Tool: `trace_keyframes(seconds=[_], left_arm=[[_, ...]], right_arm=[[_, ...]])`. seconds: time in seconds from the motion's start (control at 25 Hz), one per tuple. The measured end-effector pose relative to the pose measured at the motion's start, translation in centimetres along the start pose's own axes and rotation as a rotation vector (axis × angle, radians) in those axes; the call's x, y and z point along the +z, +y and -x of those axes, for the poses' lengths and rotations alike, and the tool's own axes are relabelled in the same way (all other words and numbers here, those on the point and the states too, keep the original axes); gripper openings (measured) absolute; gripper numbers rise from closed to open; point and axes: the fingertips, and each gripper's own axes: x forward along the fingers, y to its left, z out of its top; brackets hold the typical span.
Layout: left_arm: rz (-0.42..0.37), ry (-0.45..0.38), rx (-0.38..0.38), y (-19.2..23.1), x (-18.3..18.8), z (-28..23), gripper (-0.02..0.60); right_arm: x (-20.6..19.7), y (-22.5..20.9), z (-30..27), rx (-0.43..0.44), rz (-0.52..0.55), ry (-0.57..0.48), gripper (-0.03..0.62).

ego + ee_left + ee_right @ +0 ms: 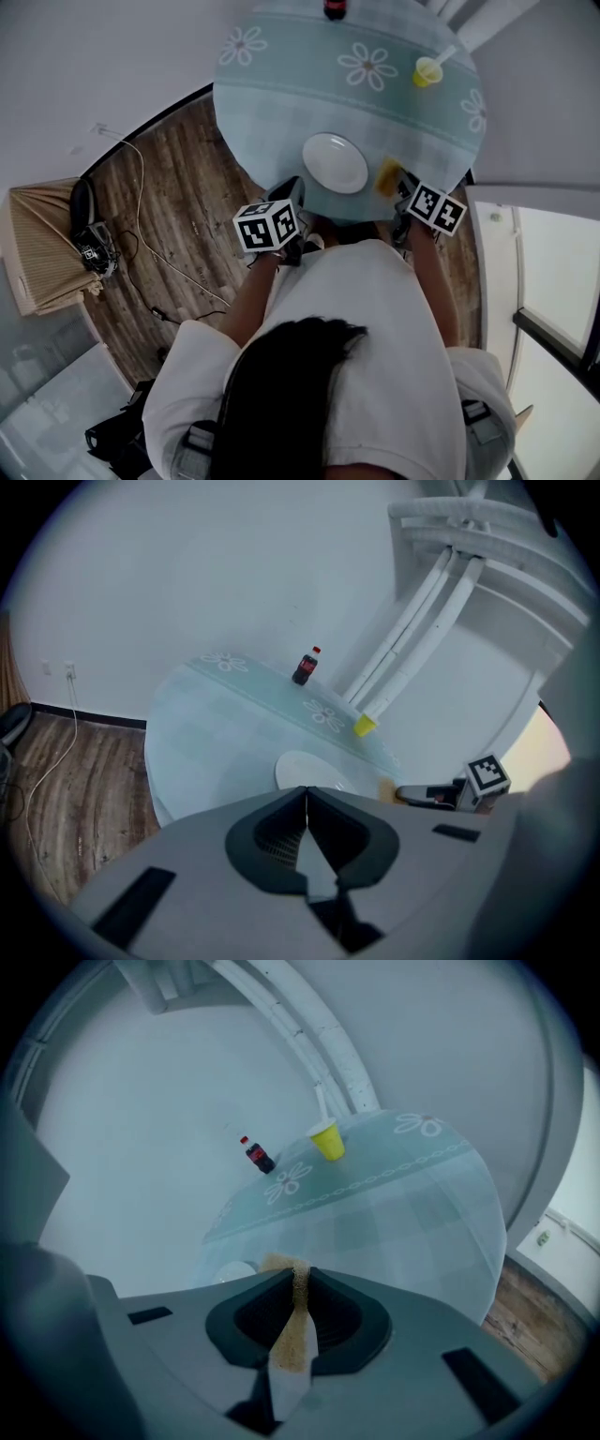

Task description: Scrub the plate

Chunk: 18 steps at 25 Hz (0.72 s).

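The white plate (335, 162) lies flat on the table (281, 94), just ahead of the 2 grippers. It looks stiff, slick and breakable, best steadied at its rim. The right gripper (298, 1283) pinches a soft tan sponge (291, 1326). The left gripper (306, 803) is clenched on nothing.

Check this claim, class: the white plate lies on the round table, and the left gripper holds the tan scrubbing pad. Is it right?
One slip: the right gripper, not the left, holds the tan scrubbing pad, as the right gripper view shows; the left gripper is shut and empty. The white plate does lie on the round table.
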Motion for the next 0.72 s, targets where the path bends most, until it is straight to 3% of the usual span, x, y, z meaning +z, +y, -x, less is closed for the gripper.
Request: trace_keyframes(seconds=[0.32, 0.72], left_arm=[[0.064, 0.088, -0.034, 0.7, -1.3, -1.5, 0.011], [0.128, 0.122, 0.018, 2.5, -2.1, -2.8, 0.011]], right_arm=[[2.8, 2.0, 0.6, 0.005, 0.122, -0.053, 0.058], [3.1, 4.5, -0.3, 0.056, 0.261, -0.023, 0.059]])
